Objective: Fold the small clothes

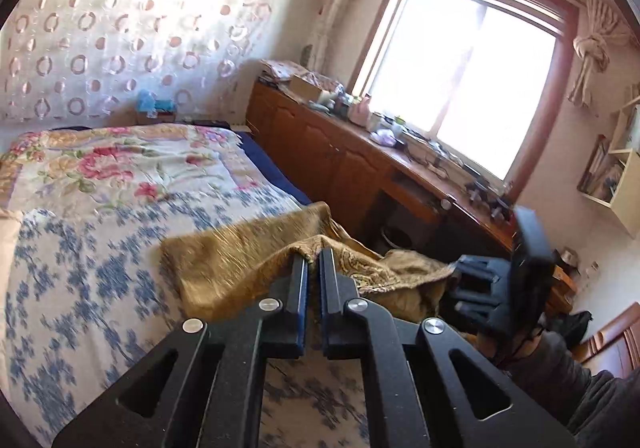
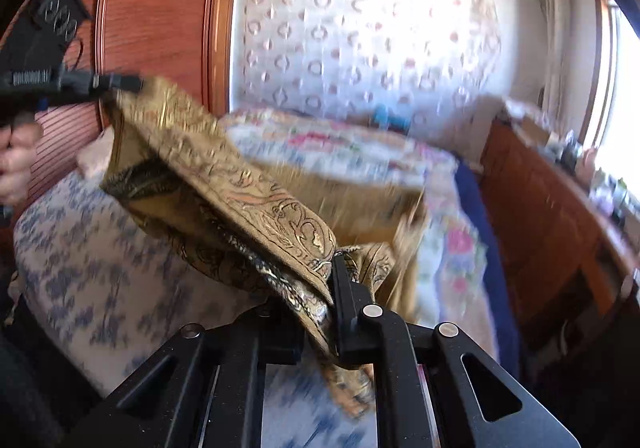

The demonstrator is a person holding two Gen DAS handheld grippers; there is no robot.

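Note:
A tan-gold paisley cloth [image 1: 248, 260] hangs stretched between my two grippers above the bed. My left gripper [image 1: 314, 258] is shut on one edge of it. It also shows at the far left of the right wrist view [image 2: 132, 84], pinching the cloth's upper corner. My right gripper [image 2: 320, 280] is shut on the cloth [image 2: 240, 192], which drapes over and hides its left finger. The right gripper also shows at the right of the left wrist view [image 1: 460, 272], at the cloth's other end. The cloth sags toward the bed between them.
The bed has a blue-and-white floral sheet [image 1: 80, 288] and a pink floral quilt [image 1: 120, 164] further back. A wooden cabinet with a cluttered top [image 1: 340, 144] runs under the window. A wooden wardrobe [image 2: 160, 16] stands at the left.

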